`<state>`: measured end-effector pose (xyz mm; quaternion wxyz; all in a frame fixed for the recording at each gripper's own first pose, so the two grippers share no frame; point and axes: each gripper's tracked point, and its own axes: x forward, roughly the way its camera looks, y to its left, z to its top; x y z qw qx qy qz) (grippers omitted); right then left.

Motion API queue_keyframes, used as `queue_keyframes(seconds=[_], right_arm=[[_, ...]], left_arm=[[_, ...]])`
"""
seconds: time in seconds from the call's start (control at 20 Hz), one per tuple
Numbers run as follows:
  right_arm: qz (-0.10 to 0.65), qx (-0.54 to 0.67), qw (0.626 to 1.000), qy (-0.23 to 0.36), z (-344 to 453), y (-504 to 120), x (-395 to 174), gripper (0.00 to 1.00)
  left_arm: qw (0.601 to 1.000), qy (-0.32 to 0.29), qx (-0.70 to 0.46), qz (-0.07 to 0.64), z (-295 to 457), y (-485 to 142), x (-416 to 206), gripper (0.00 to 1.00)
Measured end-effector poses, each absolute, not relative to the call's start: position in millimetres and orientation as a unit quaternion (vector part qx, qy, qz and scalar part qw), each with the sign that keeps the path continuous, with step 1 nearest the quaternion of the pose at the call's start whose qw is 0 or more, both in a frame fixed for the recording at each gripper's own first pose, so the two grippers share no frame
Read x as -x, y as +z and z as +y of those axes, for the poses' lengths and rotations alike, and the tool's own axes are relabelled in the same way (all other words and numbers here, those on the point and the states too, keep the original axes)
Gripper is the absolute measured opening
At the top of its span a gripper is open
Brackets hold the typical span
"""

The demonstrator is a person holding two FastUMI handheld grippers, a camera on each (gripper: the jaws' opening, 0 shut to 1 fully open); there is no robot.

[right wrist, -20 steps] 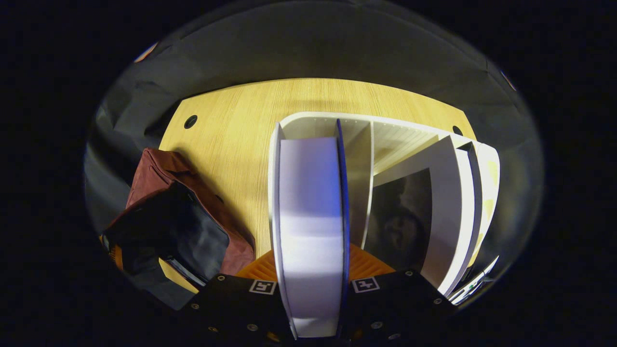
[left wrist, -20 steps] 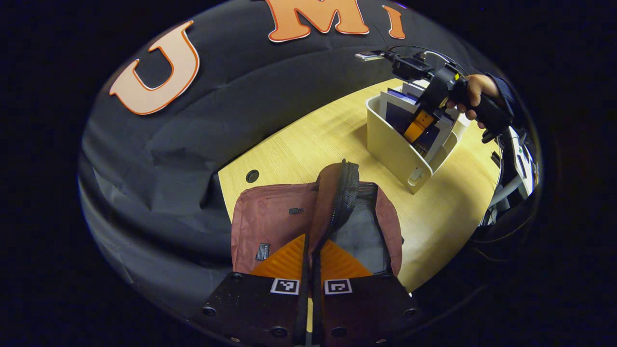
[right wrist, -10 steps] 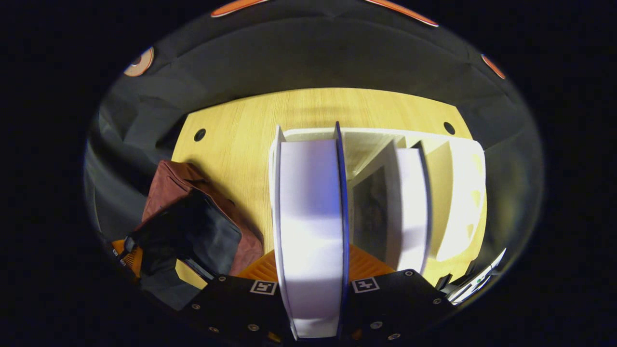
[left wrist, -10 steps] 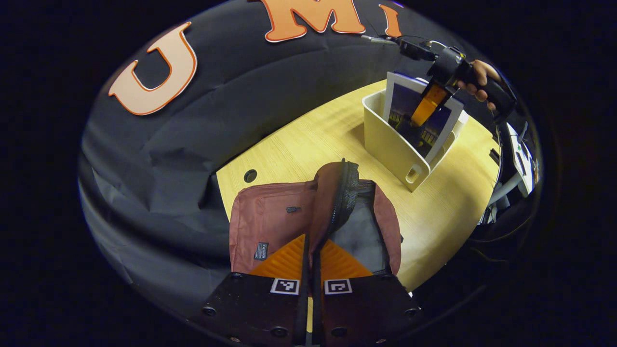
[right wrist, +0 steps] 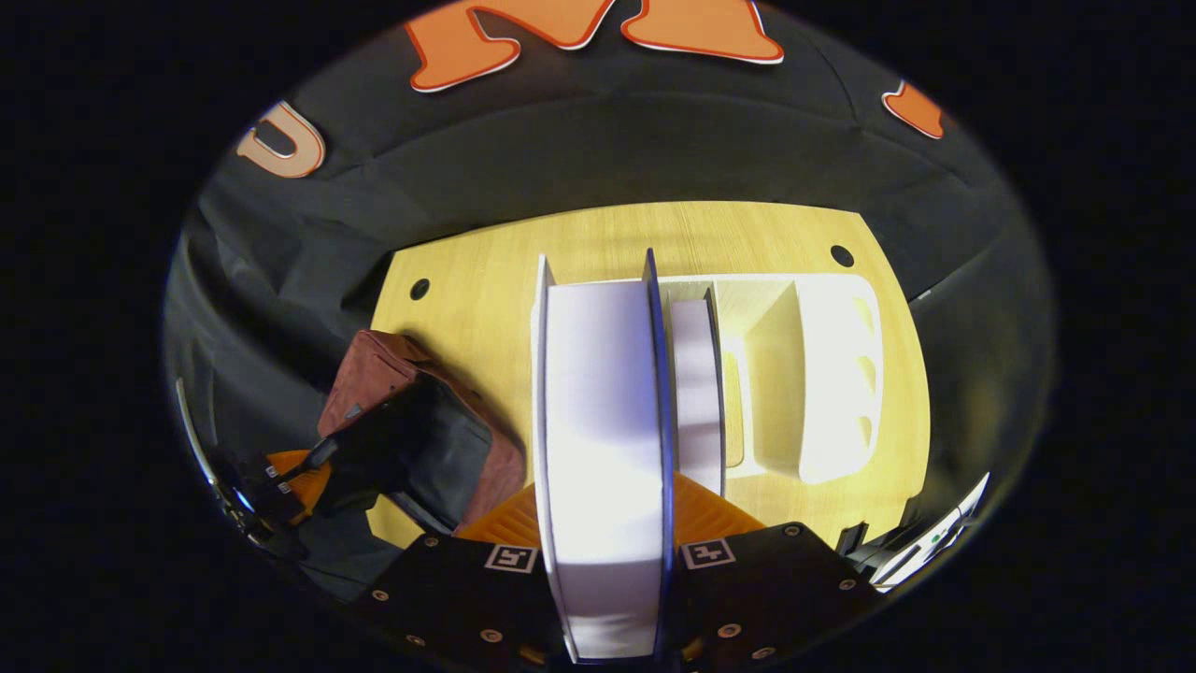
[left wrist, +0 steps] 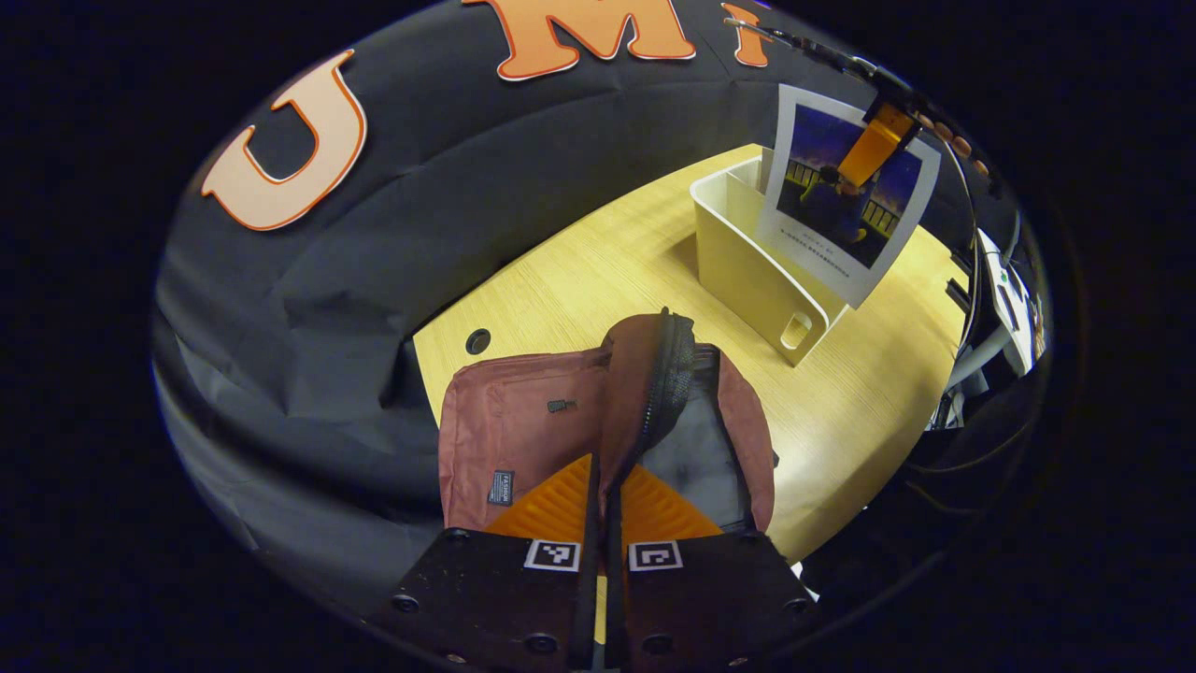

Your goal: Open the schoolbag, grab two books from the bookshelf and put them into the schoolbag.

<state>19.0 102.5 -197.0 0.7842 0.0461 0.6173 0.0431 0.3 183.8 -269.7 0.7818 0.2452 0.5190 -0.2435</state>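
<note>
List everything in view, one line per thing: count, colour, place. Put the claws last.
schoolbag: one, reddish brown with dark lining, open on the table's left part.
flap: one, reddish brown, zip-edged, lifted upright.
book: one, white-edged with a dark picture cover, raised above the bookshelf.
second book: one, white-edged, standing in the bookshelf.
bookshelf: one, cream, on the table's right part.
table: one, light wood.
left claw: one, shut on the flap.
right claw: one, shut on the book.

Schoolbag (left wrist: 523,439) on the table (left wrist: 598,280); bookshelf (left wrist: 747,271) beyond it (a book (left wrist: 846,210) above the bookshelf).
</note>
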Motion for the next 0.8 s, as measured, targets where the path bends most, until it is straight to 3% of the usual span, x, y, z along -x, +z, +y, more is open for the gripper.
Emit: queue_keyframes(seconds=[0.8], right_arm=[[0.533,-0.068,0.843,-0.007,20,-42,2,0.41]], left_arm=[[0.780,-0.248,-0.239,0.522,183,-272,2,0.05]])
